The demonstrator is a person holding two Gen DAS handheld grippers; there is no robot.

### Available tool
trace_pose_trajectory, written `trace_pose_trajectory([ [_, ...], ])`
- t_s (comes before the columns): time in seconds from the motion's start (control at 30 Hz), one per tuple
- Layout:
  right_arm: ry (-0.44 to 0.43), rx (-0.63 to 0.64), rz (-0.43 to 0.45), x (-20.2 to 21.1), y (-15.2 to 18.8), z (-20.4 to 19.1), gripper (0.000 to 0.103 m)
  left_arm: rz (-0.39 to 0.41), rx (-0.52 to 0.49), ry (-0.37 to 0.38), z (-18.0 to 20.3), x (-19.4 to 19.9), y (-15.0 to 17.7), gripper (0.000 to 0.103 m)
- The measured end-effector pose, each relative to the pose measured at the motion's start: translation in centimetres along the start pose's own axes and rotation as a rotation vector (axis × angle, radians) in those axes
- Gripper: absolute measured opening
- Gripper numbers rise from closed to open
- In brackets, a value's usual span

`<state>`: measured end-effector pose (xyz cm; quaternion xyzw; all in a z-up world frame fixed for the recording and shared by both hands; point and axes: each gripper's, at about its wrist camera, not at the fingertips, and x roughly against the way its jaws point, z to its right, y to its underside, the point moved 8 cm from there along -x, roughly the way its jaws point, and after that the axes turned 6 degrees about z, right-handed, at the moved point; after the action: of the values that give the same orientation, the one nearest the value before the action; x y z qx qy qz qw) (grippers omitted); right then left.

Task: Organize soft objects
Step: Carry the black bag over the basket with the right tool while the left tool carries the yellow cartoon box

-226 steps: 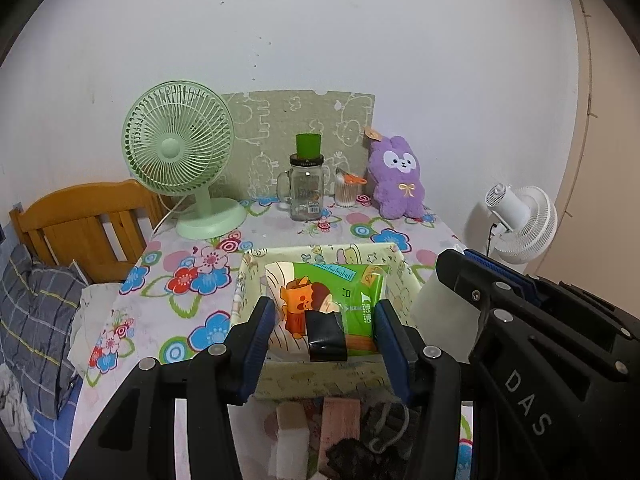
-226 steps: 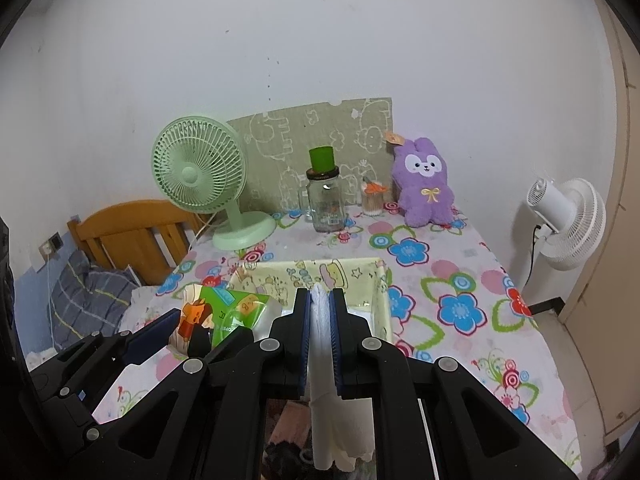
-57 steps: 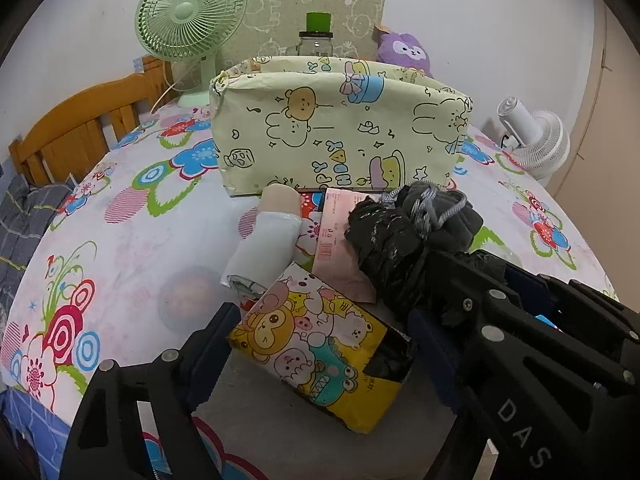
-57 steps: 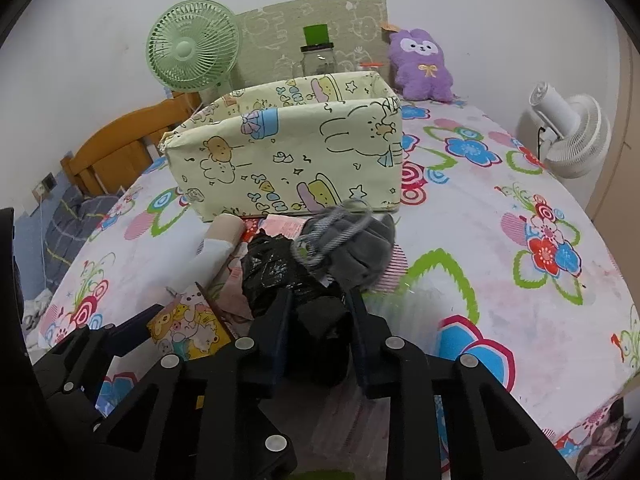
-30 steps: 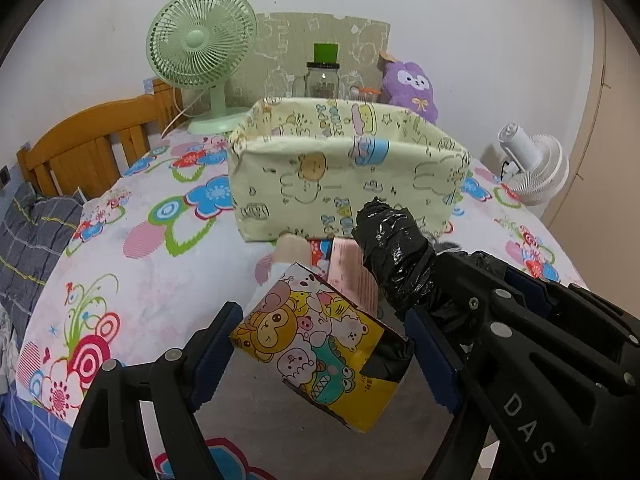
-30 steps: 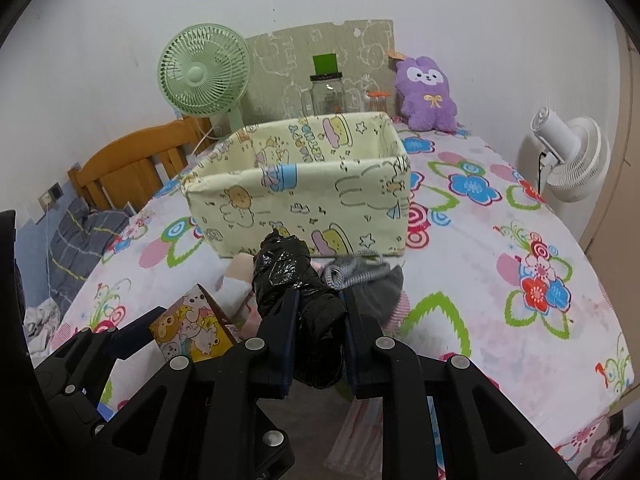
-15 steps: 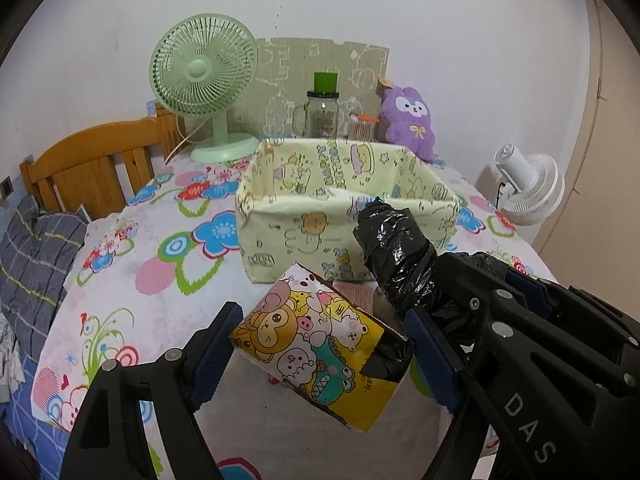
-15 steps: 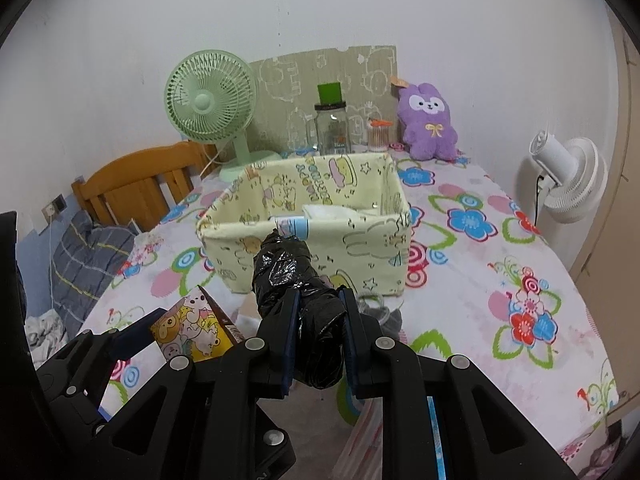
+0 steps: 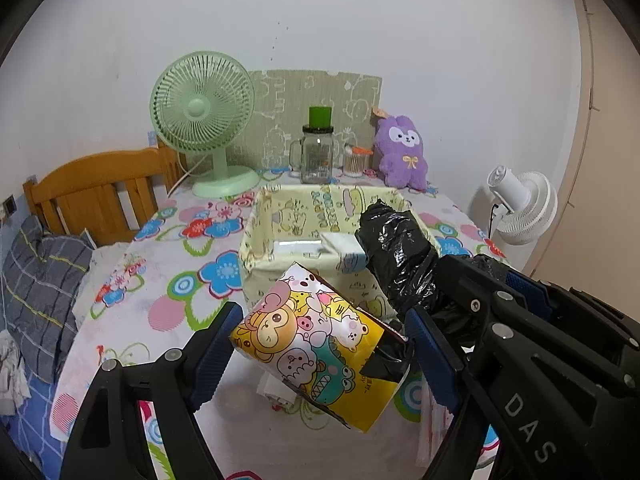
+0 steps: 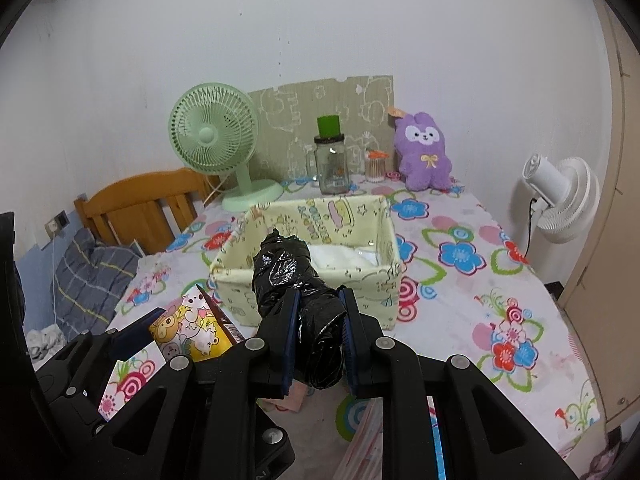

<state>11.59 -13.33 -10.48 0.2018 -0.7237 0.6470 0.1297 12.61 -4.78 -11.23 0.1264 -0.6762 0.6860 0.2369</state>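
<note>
My left gripper [image 9: 322,354] is shut on a yellow cartoon-print packet [image 9: 316,344], which hangs in the air above the table. The same packet [image 10: 188,330] shows at the lower left of the right wrist view. My right gripper [image 10: 318,336] is shut on a black plastic-wrapped roll [image 10: 298,288] whose far end sticks out towards the bin. That roll [image 9: 400,256] appears on the right in the left wrist view. Beyond both stands a pale yellow fabric bin [image 9: 260,240] [image 10: 384,272] with white packs lying inside.
A flowered tablecloth [image 10: 472,280] covers the table. At the back stand a green fan [image 9: 202,120], a glass jar [image 9: 318,156] with a green lid and a purple plush rabbit [image 9: 402,152]. A white fan [image 10: 560,196] stands off the right edge, a wooden chair [image 9: 96,196] to the left.
Both grippers have risen with their loads; the bin now sits lower in view and its inside shows. Neither grip has altered.
</note>
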Motion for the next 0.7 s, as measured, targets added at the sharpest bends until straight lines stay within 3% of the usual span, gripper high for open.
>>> trace_pose_trajectory([
  [0.7,0.017,-0.010,0.045,1.3,-3.0,0.4,0.023,0.048,-0.035,-0.003,0.5,0.9,-3.1,0.084],
])
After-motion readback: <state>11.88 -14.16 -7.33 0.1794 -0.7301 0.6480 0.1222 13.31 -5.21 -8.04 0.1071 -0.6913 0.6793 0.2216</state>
